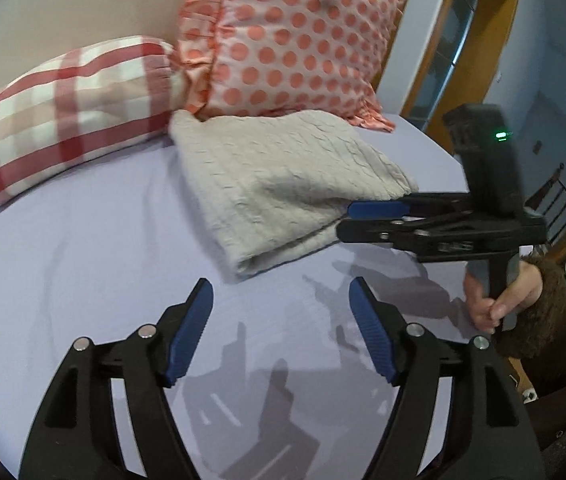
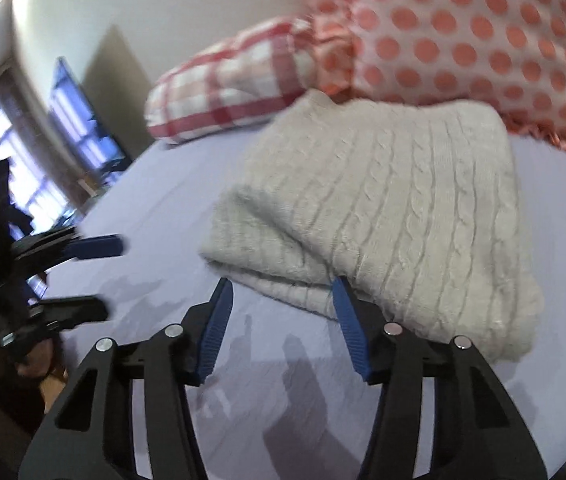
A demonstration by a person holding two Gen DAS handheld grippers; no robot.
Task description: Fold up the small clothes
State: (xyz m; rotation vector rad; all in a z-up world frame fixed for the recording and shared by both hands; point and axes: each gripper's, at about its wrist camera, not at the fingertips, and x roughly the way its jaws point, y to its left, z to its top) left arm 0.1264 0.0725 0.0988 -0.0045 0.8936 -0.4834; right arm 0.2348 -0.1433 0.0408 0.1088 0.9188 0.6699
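The cream cable-knit sweater point(image 2: 395, 208) lies folded in a compact stack on the bed point(image 1: 83, 264) just before the polka-dot pillow point(image 1: 299, 36); left claw point(image 1: 281, 330) and right claw point(image 2: 283, 328) both spread, holding nothing, so folding appears essentially complete.

No readable text in either view

No word, brand, number or sign can be made out on anything shown. The only mark of the kind is a small green indicator light point(image 1: 501, 135) glowing on the black housing of the right-hand device in the left wrist view, with a speck of lettering beside it too small and blurred to read. A small pale tag or notice point(image 1: 499, 77) on the far blue wall in the same view is likewise too tiny to read. The right wrist view is motion-blurred and carries no lettering at all.
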